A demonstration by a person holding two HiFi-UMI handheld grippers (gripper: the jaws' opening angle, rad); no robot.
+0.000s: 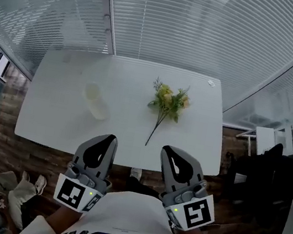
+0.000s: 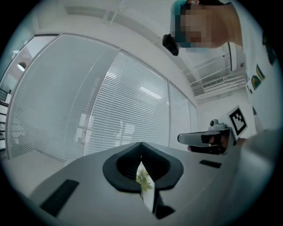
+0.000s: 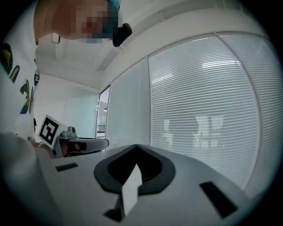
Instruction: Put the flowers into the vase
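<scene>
A bunch of yellow flowers (image 1: 167,101) with green leaves lies on the white table (image 1: 52,108), its stem pointing toward the front edge. Left of it is a pale translucent vase (image 1: 96,101), seemingly upright. My left gripper (image 1: 112,137) and right gripper (image 1: 164,148) hover side by side over the table's front edge, both shut and holding nothing, short of the flowers and the vase. In the left gripper view the flowers (image 2: 143,178) show through a thin slit below the closed tips (image 2: 141,143). The right gripper view shows its own closed tips (image 3: 136,145) and only bare table beyond.
Window blinds (image 1: 207,29) close off the far side of the table. A small round object (image 1: 211,83) lies at the far right corner. Dark furniture (image 1: 271,175) stands to the right. On the floor at lower left are shoes (image 1: 22,187).
</scene>
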